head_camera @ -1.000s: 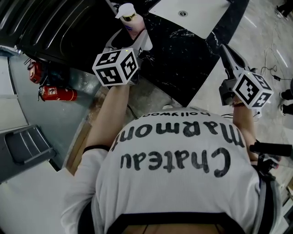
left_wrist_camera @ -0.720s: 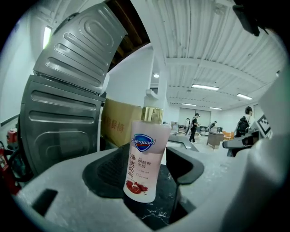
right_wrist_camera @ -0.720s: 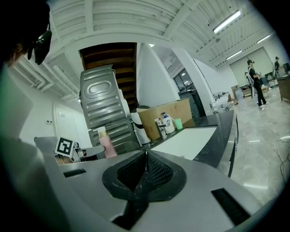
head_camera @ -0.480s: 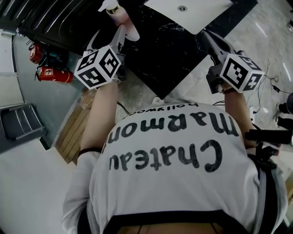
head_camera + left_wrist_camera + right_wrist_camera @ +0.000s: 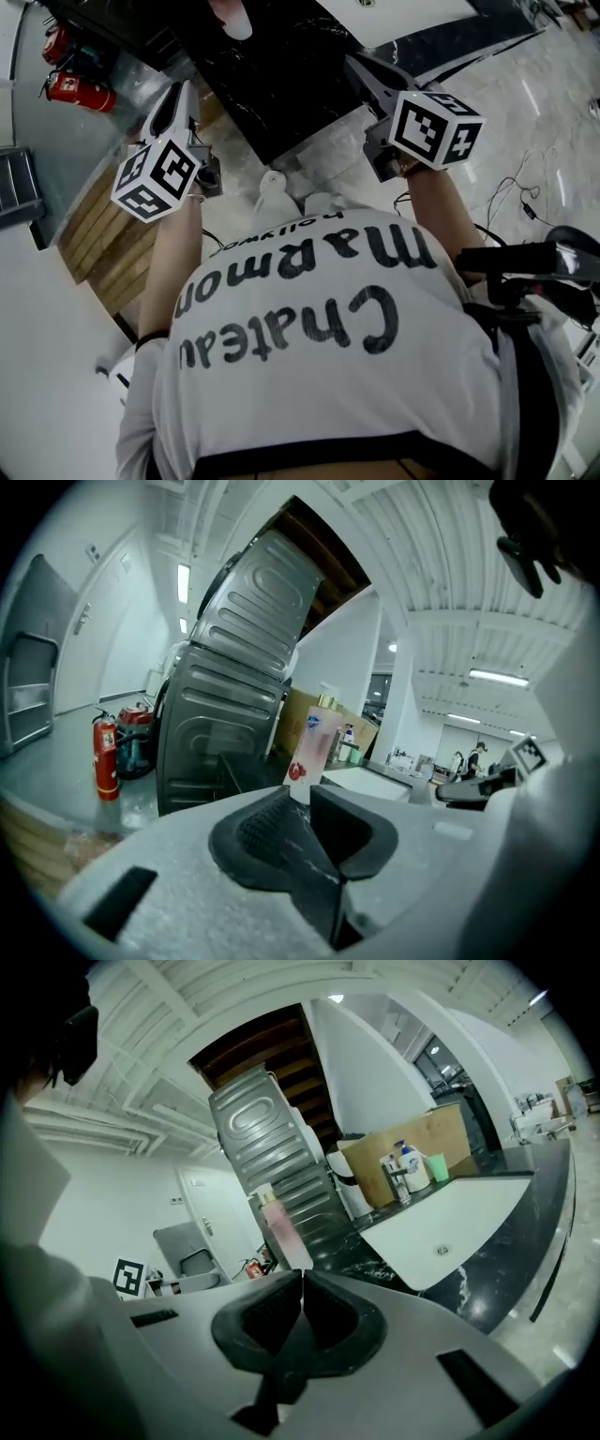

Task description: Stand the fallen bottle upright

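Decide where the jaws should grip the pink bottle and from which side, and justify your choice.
Probably the bottle at mid-height on its body, coming in level from the counter's open front edge. It stands upright, so its tall, straight sides suit a sideways pinch. The metal casing stands close beyond it and would likely crowd an approach from the far side.

Looks out over the left gripper (image 5: 302, 797), jaws just closing and now nearly together, with a thin gap left and nothing in it. Just past the tips, finds a pink bottle (image 5: 313, 744) standing cap up, base hidden behind the jaws. Behind, meets a ribbed grey metal panel (image 5: 225, 705) and a brown box (image 5: 298, 714). Far left, catches a red fire extinguisher (image 5: 106, 758) standing upright.
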{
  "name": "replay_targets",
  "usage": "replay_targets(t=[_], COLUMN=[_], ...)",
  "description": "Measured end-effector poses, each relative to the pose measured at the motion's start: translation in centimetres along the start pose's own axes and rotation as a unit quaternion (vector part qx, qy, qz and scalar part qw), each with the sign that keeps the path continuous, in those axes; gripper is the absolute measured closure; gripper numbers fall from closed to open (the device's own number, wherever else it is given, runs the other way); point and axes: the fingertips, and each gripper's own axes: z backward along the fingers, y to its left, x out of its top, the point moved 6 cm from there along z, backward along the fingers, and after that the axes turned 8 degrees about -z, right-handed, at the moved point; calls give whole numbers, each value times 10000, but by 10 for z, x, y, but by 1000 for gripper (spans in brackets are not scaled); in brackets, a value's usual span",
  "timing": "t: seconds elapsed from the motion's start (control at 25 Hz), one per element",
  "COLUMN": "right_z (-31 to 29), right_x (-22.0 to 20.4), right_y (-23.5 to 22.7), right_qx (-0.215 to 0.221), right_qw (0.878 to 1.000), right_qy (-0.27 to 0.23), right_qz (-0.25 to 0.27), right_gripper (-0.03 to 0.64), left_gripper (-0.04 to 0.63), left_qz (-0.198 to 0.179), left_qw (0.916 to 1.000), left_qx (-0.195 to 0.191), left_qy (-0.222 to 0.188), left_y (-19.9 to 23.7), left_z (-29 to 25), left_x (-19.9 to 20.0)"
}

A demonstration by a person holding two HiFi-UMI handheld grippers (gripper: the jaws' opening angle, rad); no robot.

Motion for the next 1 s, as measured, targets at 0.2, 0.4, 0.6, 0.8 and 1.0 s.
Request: replay_targets(t=[0.2, 0.4, 0.6, 0.8, 1.0], right_z=[-3, -6, 6, 31, 63], right_x=[-28, -37, -44, -64, -82], right_y=[20, 47, 80, 125, 155], right_qx=[296, 346, 113, -215, -591], right_qw=[9985, 9983, 9998, 9991, 9901], right_qy=[377, 465, 168, -344, -1256], right_qz=[-278, -66, 27, 158, -184], right_gripper=[601, 601, 602, 603, 603], left_gripper=[575, 580, 580, 580, 580], left_qz=[379, 435, 409, 196, 188], left_qw=[9981, 9967, 9964, 9958, 9935], left_qx=[-326, -591, -729, -852, -1000], left_qy=[351, 348, 139, -260, -507], left_y=[-32, -40, -14, 24, 52], left_z=[52, 84, 115, 166, 202], left_x=[-41, -56, -47, -26, -20])
